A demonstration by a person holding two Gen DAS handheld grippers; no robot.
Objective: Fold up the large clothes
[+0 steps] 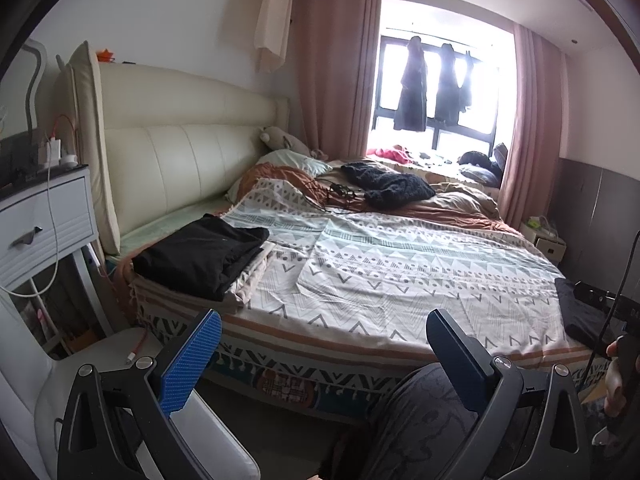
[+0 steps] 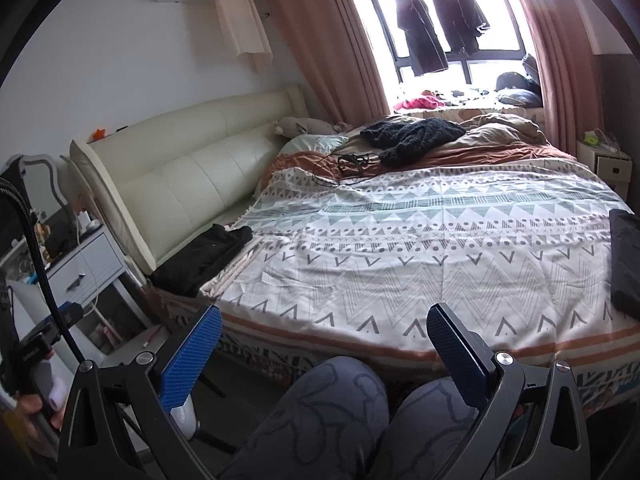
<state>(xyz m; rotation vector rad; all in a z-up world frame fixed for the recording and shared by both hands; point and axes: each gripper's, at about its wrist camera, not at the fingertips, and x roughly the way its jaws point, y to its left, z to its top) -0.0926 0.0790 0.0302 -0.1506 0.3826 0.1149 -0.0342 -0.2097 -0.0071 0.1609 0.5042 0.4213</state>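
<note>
Knees (image 2: 340, 408) in grey patterned trousers sit nearest, just short of the bed edge, with both tongs held above them: the left gripper (image 1: 324, 340) and the right gripper (image 2: 324, 336) each stand wide apart with nothing between the blue pads (image 1: 192, 360). Beyond them the patterned cover (image 1: 400, 272) lies mostly flat over the bed, a broad bare stretch across its near and middle part. At the left corner beside the headboard (image 1: 180, 152) rests a folded black garment (image 1: 204, 256) on top of a pale folded one (image 1: 248, 280); its long axis runs from the near edge back toward the headboard. Another dark folded piece (image 2: 626, 260) lies at the right edge of the cover, long axis running away from the near edge. A white nightstand (image 1: 44, 224) stands left of the bed. Farther back the cover ends at a rumpled orange-brown quilt (image 2: 500, 148), with a tangle of black cable (image 2: 352, 164) and a dark knit heap (image 2: 412, 134) on it. Past that, pink curtains (image 1: 336, 68) frame a bright window (image 2: 496, 64) where dark coats (image 2: 420, 28) hang.
</note>
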